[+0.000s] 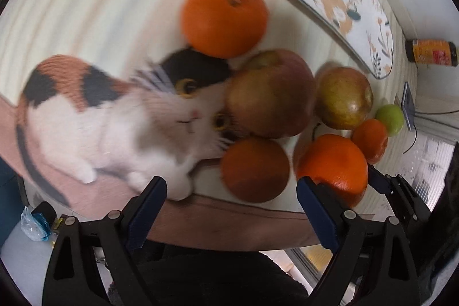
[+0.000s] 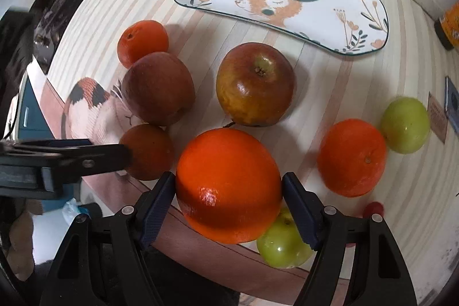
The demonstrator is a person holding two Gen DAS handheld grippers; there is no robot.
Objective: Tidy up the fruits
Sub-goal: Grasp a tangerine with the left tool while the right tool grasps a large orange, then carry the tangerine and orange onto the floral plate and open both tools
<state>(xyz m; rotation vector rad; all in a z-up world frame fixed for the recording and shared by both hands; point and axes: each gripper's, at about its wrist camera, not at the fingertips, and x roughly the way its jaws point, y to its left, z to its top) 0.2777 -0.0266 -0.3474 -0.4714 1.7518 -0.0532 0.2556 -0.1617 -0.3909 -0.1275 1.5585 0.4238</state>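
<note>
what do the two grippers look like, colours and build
Both the left gripper and the right gripper match: black plastic linkage arms with triangular cut-outs and silver pivot pins, ending in flat fingers faced with dark navy textured pads. No cables or markings show. The person's hands and sleeves are out of view.

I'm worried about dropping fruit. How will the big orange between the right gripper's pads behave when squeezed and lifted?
The big orange looks round and glossy, so it may slip or roll if gripped off-centre. It seems firm, likely tolerating a squeeze. It fills the right gripper, probably fairly heavy.
</note>
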